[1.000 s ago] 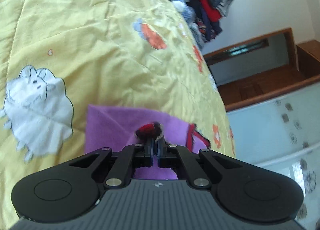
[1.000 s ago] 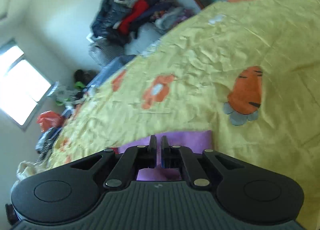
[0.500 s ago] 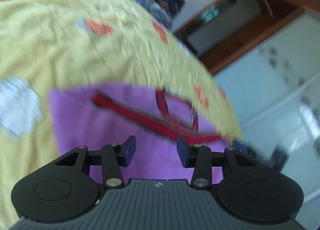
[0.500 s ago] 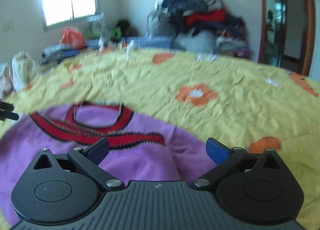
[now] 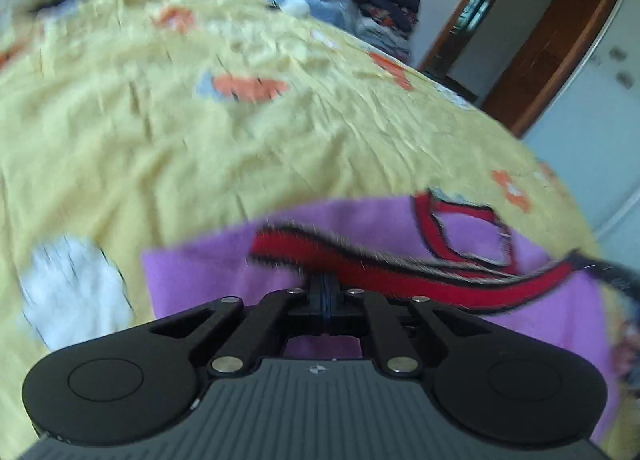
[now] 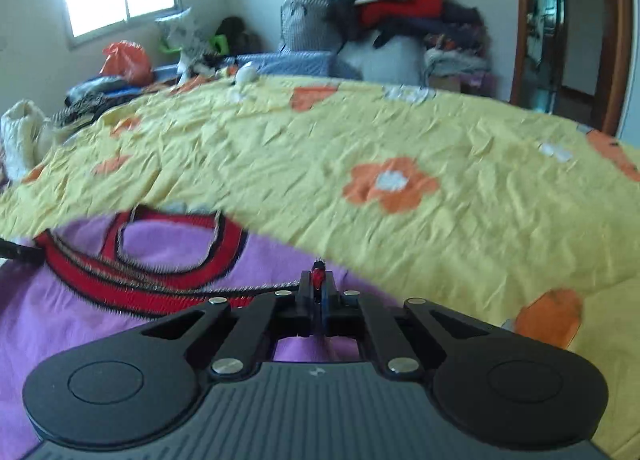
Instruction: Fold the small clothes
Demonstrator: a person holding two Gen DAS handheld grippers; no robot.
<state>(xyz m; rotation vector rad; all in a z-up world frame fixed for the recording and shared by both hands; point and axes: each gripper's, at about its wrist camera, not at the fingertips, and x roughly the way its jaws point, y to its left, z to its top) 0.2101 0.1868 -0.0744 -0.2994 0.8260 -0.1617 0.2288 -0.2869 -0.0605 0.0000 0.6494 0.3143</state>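
Much of the left gripper's view is smeared by motion: the printed shapes on the crumpled yellow bedspread (image 5: 192, 132) blur into orange and white patches, and the far heap of dark and red clothes (image 6: 392, 8) by the wall is sharper from the right side. The near edge of the small purple fleece garment with red, black-edged trim (image 5: 224, 272) is cut off under both black gripper bodies, so its full outline cannot be made out.

The garment lies spread flat on the bedspread, close in front of both tools, its red band curving into a loop with a long strip running across the purple.

The left gripper (image 5: 325, 284) has just been closing; its jaws stand nearly together right at the lower edge of the red strip, and they appear to pinch it, though blur hides the contact itself. The right gripper (image 6: 318, 280) has also just been closing, and its jaws are clamped on a small tuft of red trim that pokes up between the tips. At the left edge of the right view, a dark tip touches the strip's far end.
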